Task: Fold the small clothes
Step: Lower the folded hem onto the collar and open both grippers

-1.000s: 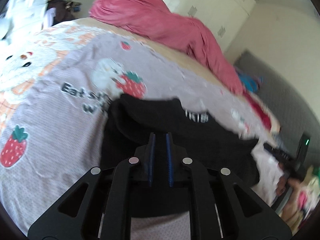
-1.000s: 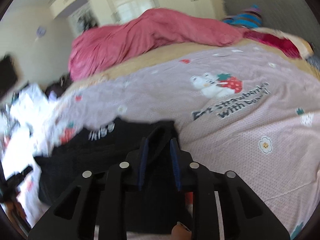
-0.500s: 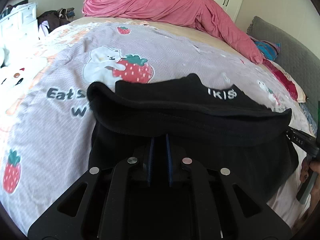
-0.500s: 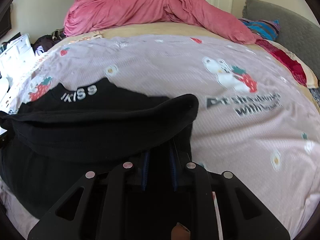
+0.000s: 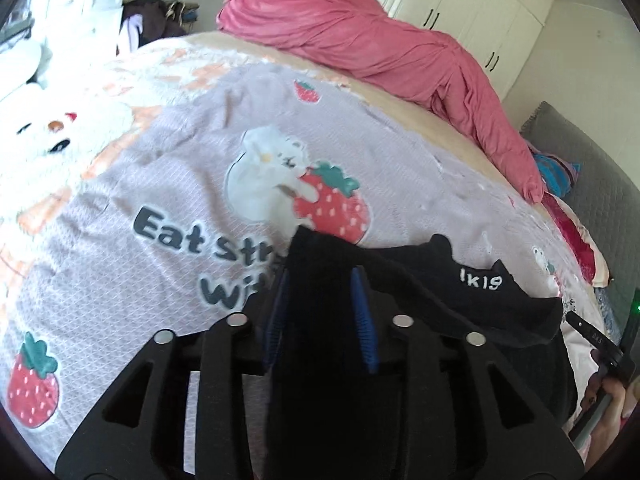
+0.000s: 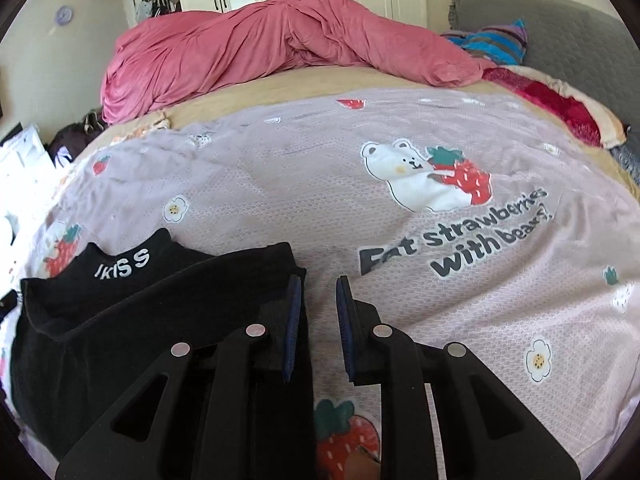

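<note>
A black garment with white lettering lies folded over on the lilac strawberry-print bedsheet. My left gripper is low over its left end. Its jaws are opening, and black cloth lies loose between the blue pads. In the right wrist view the garment lies left of my right gripper. That gripper stands slightly open, and only bedsheet shows in its gap. The cloth's edge rests against its left finger. A hand holding the right gripper's handle shows at the left view's right edge.
A bunched pink duvet lies across the far side of the bed. A white plush toy sits at the left. Striped blue cloth and a red blanket lie by the grey headboard. White wardrobes stand behind.
Both grippers carried the garment's edge forward and down, laying it over itself. The left jaws have parted. The cloth has left the right gripper's gap.
</note>
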`<state>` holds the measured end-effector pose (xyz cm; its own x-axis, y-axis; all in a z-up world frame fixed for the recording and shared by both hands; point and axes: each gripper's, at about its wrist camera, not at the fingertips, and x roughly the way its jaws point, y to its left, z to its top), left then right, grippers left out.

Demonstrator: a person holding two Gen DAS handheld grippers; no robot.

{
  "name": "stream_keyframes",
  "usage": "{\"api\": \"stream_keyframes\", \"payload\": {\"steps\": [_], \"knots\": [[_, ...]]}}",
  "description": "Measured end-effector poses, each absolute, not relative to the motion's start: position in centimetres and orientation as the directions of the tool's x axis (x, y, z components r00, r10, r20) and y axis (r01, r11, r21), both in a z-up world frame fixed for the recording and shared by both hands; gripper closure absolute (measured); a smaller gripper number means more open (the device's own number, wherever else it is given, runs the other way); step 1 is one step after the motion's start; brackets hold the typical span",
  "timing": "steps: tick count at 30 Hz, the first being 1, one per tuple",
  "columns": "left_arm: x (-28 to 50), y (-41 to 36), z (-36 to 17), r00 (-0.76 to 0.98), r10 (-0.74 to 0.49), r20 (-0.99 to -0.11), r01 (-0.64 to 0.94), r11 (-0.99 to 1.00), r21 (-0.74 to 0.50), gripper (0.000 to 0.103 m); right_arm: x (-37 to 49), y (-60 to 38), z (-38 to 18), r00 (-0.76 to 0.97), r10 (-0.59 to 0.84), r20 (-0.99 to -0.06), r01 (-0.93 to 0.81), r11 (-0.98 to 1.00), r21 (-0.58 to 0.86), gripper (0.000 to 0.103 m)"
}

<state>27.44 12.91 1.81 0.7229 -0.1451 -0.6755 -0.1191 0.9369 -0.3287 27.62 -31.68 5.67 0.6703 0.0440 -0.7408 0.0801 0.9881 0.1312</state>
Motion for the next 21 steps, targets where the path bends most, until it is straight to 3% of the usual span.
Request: {"api": "stream_keyframes", "payload": {"steps": [2,6,9,10,11,13,15,21], "knots": [[27.8,13.2,1.4,0.703,-0.168,-0.691,-0.108,0.935,-0.338,0.067,27.5,-31.7,5.6,0.663,0.068,-0.745,0.056,0.989,0.14,0.084],[28.4,13.1,0.3,0.68,-0.224,-0.698,-0.079,0.924,-0.374,0.066,28.0,-31.0,5.0,0.639,0.123,-0.759,0.007,0.986,0.165,0.066],[28.6,12.9,-0.3,0.676,-0.234,-0.698,-0.079,0.92,-0.384,0.067,28.5,-30.2,4.0,0.621,0.107,-0.777,0.012,0.989,0.146,0.064],[28.6,12.8,-0.3,0.681,-0.232,-0.695,-0.073,0.922,-0.38,0.076,28.6,-30.1,3.6,0.615,0.106,-0.781,0.011,0.99,0.143,0.064],[28.6,12.8,-0.2,0.684,-0.229,-0.692,-0.068,0.925,-0.373,0.086,28.6,-30.0,3.4,0.612,0.112,-0.783,0.007,0.989,0.148,0.065],[28.5,12.8,-0.1,0.693,-0.231,-0.683,-0.06,0.925,-0.374,0.094,28.5,-29.9,3.2,0.611,0.151,-0.777,-0.015,0.984,0.179,0.092],[28.4,12.9,0.1,0.701,-0.241,-0.671,-0.054,0.921,-0.386,0.099,28.2,-30.0,3.7,0.623,0.163,-0.765,-0.016,0.98,0.196,0.096],[26.9,14.0,3.2,0.761,-0.284,-0.584,0.001,0.9,-0.436,0.1,27.8,-32.8,5.6,0.671,0.26,-0.695,0.03,0.926,0.375,0.097]]}}
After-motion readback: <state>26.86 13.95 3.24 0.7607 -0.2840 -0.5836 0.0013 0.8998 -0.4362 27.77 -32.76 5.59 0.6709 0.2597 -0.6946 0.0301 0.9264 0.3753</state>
